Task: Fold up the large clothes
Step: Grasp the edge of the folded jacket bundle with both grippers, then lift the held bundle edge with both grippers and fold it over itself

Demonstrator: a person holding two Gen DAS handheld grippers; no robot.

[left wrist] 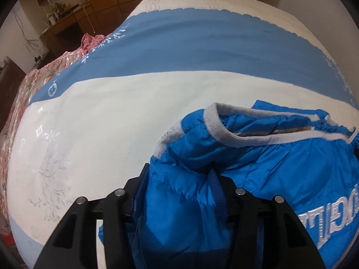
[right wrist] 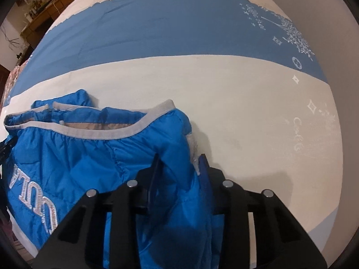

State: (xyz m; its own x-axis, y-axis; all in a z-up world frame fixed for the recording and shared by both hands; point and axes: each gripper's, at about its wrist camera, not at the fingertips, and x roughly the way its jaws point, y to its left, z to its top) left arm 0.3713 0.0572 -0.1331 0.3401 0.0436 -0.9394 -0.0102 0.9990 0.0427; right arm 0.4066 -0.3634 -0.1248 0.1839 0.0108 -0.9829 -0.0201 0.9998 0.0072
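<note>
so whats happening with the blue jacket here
A person is working a padded blue jacket with a handheld gripper in each hand, on a bed with a blue and white cover. The left gripper and the right gripper each have a bunch of jacket fabric between their jaws, at opposite ends. The grey-trimmed collar lies toward the far side. No neat fold shows yet.
</note>
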